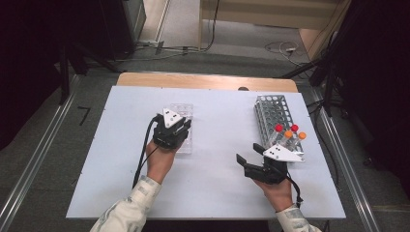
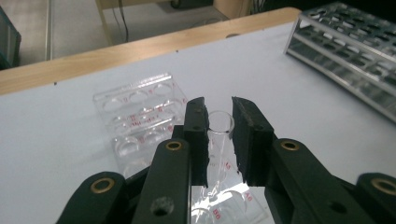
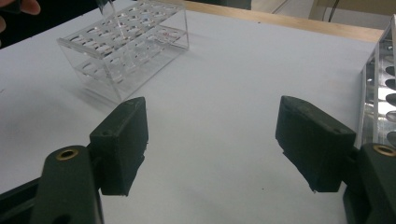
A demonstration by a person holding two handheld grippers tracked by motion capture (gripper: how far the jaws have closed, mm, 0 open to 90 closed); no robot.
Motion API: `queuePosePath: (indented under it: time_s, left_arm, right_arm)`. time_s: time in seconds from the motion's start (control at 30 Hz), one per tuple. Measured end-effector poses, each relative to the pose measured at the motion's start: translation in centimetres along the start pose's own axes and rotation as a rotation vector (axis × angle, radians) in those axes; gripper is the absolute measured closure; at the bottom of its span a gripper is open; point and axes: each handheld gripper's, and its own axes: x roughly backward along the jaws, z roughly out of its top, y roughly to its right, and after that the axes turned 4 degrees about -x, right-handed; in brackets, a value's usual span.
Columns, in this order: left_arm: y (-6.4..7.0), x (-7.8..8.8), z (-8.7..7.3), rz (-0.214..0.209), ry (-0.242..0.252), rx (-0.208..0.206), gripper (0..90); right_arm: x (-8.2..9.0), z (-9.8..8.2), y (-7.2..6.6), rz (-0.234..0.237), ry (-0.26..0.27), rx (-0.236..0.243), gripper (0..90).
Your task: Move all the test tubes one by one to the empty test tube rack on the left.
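Nearby, left gripper clenched on glass tube over clear rack, right gripper fingers released, metal rack beside.

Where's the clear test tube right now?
In the left gripper view the clear test tube is clamped between the left gripper jaws, just above the clear acrylic rack, left of the table's middle.

Glass tube lower part hidden between left gripper jaws; metal rack cut off at frame right.
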Motion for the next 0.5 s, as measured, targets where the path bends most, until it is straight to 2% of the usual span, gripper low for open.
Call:
queuePosePath:
  time_s: [0.13, 0.37, 0.47, 0.5]
  left_arm:
    - [0.07, -0.56, -0.68, 0.001, -0.021, 0.002, 76.6]
    - [0.08, -0.67, -0.80, -0.001, -0.020, 0.006, 75.5]
    - [-0.09, -0.45, -0.74, -0.027, -0.020, 0.017, 66.3]
    - [-0.12, -0.30, -0.71, -0.039, -0.017, 0.021, 60.8]
  right_arm:
    - [-0.08, -0.04, 0.05, -0.005, -0.008, 0.000, 23.9]
    - [-0.03, -0.05, 0.07, -0.006, -0.008, -0.002, 23.9]
    - [0.14, -0.04, 0.13, -0.004, -0.006, -0.004, 23.9]
    - [0.27, -0.06, 0.21, -0.005, -0.006, -0.004, 23.9]
